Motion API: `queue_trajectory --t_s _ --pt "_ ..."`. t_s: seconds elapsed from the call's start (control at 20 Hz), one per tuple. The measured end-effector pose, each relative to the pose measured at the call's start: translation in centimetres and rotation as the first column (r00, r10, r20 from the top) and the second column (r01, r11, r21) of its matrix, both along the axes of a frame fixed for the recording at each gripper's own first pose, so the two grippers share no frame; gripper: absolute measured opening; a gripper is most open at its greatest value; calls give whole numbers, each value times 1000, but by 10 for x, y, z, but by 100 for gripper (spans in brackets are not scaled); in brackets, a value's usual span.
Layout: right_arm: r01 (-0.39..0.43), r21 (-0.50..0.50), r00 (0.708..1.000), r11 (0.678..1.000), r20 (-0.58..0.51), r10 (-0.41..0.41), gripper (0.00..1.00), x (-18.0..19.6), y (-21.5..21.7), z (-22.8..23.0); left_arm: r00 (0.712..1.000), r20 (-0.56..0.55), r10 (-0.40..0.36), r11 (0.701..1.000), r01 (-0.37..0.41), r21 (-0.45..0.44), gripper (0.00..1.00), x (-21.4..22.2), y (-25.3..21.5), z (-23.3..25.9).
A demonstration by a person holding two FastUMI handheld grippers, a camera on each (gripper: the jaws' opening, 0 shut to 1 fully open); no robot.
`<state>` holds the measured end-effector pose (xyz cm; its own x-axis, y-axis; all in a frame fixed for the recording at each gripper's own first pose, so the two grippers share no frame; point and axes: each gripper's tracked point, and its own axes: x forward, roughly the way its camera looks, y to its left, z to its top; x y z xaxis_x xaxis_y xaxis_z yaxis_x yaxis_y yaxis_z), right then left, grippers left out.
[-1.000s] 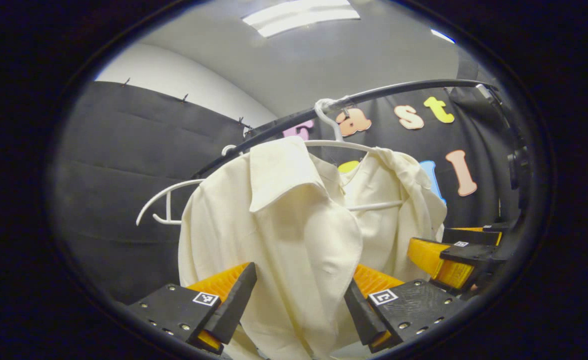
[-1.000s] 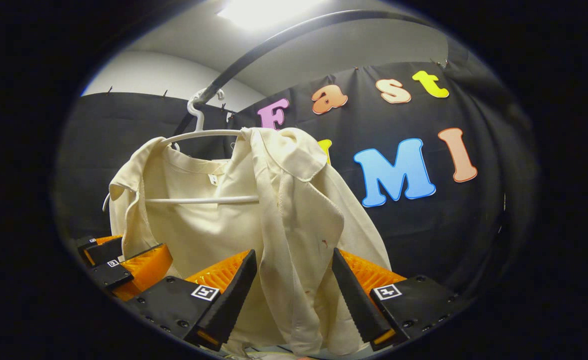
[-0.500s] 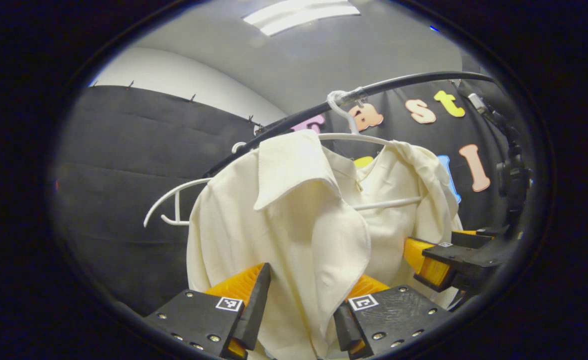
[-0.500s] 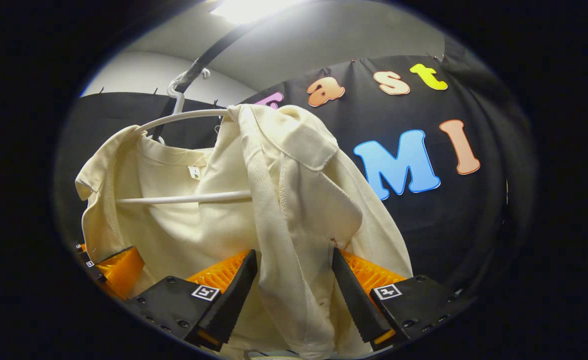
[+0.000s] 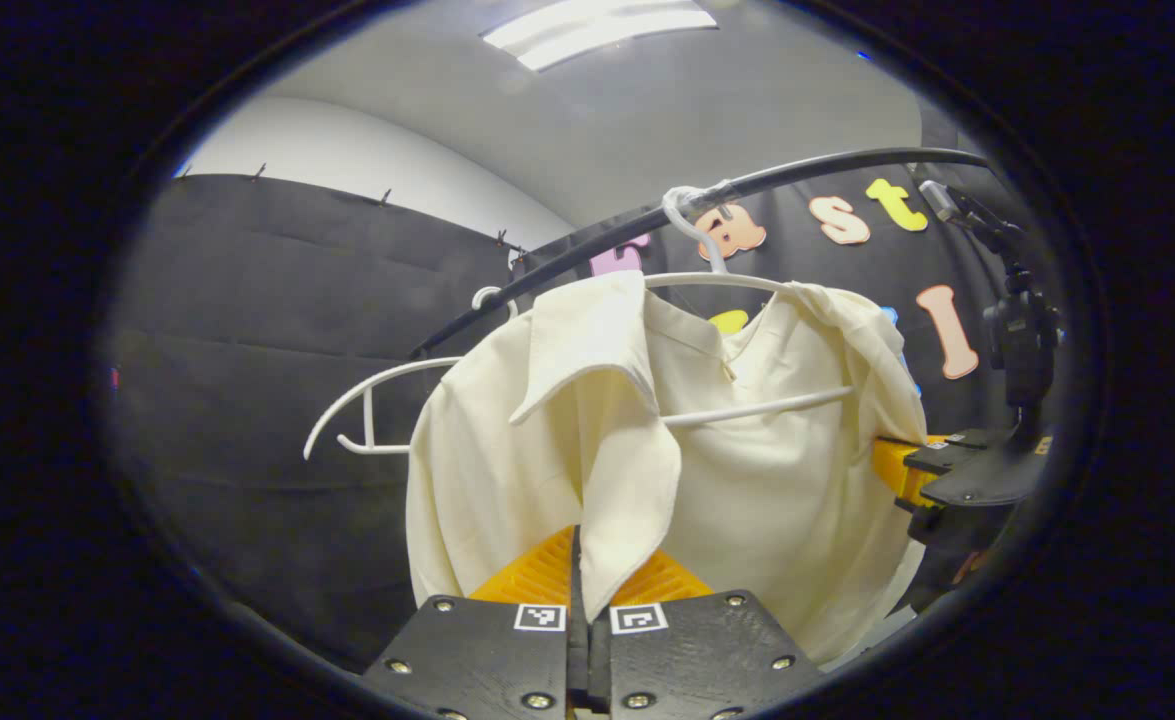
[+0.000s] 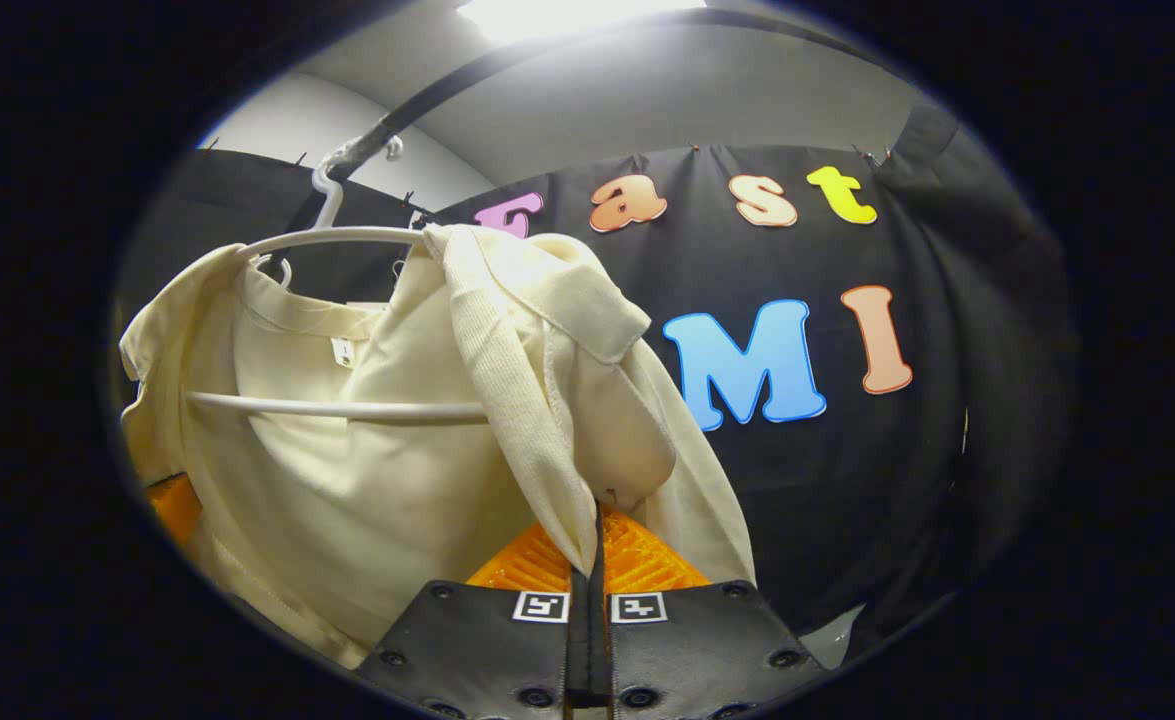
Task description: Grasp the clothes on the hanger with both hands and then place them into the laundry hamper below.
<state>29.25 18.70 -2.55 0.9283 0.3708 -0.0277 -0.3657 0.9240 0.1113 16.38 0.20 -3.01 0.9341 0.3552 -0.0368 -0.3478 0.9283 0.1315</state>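
Observation:
A cream shirt (image 5: 747, 480) hangs open-fronted on a white hanger (image 5: 377, 400) hooked over a black rail (image 5: 827, 165). My left gripper (image 5: 583, 570) is shut on the shirt's front edge below the collar. In the right gripper view the same shirt (image 6: 367, 480) drapes over the hanger (image 6: 337, 407), and my right gripper (image 6: 592, 540) is shut on the other front edge. The right gripper (image 5: 922, 470) also appears at the shirt's far side in the left gripper view. Part of the left gripper (image 6: 172, 505) peeks out behind the shirt in the right gripper view.
The black rail (image 6: 427, 105) arcs overhead under a grey ceiling with a bright light panel (image 5: 597, 20). Black cloth walls stand close behind the shirt. A dark clamp and stand (image 5: 1017, 330) rises at the right edge of the left gripper view.
Both grippers went from open around the shirt's front edges to closed on them. The shirt's front panels are now pinched and drawn together at each gripper.

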Motion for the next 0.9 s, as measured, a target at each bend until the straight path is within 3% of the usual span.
queue_trajectory --t_s 0.45,0.9 --pt "115 -33 965 993 239 -103 1 4 -50 66 991 120 63 980 -84 182 1 -37 27 69" --pt "224 14 925 974 311 -217 1 37 -88 101 966 223 130 961 -178 211 2 -50 71 125"
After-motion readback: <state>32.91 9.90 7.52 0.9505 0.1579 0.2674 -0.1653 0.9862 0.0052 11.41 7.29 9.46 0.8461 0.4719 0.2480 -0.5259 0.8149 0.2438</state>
